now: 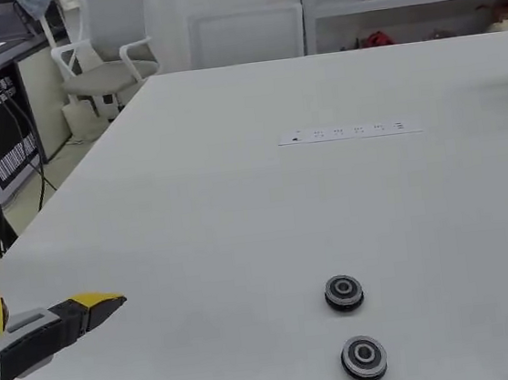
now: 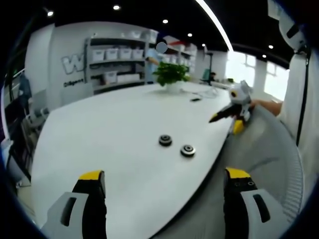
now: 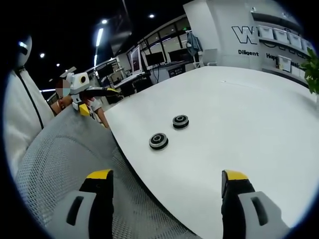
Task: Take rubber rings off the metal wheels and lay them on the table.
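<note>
white table [image 1: 237,201] holds near wheel [image 1: 363,358] and far wheel [image 1: 344,292] at 5 o'clock, rings [image 1: 366,375] on. left gripper [image 2: 164,174], right gripper [image 3: 167,175]: jaws wide apart, empty. rings judged soft, stretchy, grippy; pinch at outer edge, wheel steadied.

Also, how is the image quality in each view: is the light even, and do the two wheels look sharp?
Head view: soft even light, farther wheel and nearer wheel sharp, faint shadows. Left gripper view: fisheye curves the table, a ceiling strip light glares. Right gripper view: same curving, dark ceiling, wheels clear.
</note>
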